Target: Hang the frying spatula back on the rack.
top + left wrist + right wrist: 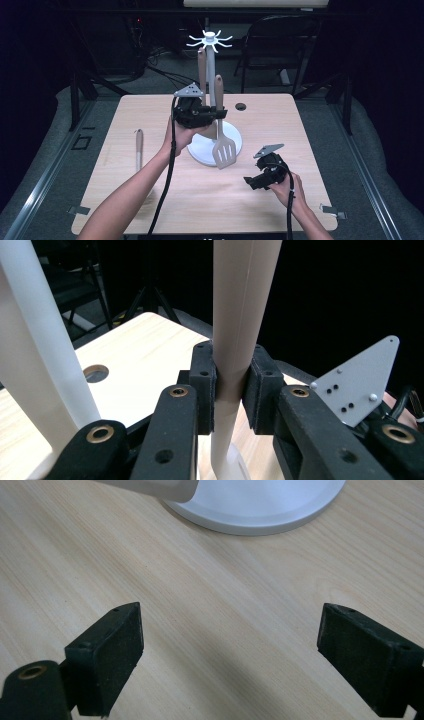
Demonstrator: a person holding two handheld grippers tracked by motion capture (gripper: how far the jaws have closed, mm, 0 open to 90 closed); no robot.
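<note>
My left gripper (217, 114) is shut on the beige handle of a slotted spatula (224, 150), which hangs upright with its head over the round base of a white utensil stand (210, 60). In the left gripper view the pads (205, 385) press the handle (240, 300) from both sides, and the stand's white pole (30, 365) rises at the left. My right gripper (257, 180) rests low over the table at the front right, open, with nothing between its jaws (230, 645). The stand's base (260, 505) lies just ahead of it.
A second wooden handle (201, 65) stands up beside the pole under the hooks. Another wooden-handled utensil (139, 147) lies on the table's left side. A cable hole (240, 106) sits near the table's far edge, with a chair (280, 45) behind.
</note>
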